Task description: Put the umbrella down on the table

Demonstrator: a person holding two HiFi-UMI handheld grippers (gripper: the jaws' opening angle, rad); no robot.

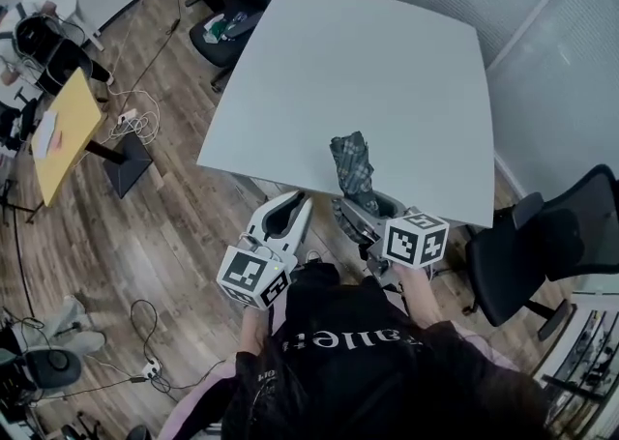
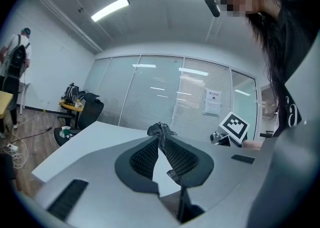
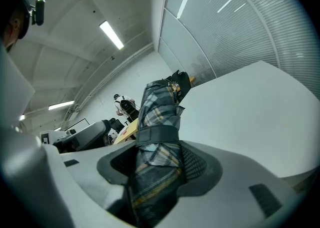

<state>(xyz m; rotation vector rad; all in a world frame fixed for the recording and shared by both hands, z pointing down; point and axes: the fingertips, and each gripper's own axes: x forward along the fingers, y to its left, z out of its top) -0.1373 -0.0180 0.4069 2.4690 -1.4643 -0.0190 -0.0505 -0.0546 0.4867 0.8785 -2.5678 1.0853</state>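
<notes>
One folded plaid umbrella [image 1: 353, 169], grey with yellow and white lines, is clamped between the jaws of the right hand-held gripper [image 1: 361, 204] at the near edge of the pale grey counter [image 1: 368, 61]. Its far end reaches out over the counter top; whether that end touches the surface cannot be told. In the right gripper view the dark ribbed pads press on both sides of the umbrella's lower part, and a dark fastening strap [image 3: 156, 135] wraps the fabric just beyond them. The left hand-held gripper [image 1: 302, 204] hangs just off the counter's near edge, beside the right one. Its jaw tips are together with nothing between them. Each gripper carries a cube with black-and-white square markers, the left cube [image 1: 253, 276] and the right cube [image 1: 416, 238]. White lettering on the person's black top [image 1: 338, 337] appears upside down and cannot be read whole. A paper notice [image 2: 213, 102] on the glass wall is too small to read.
</notes>
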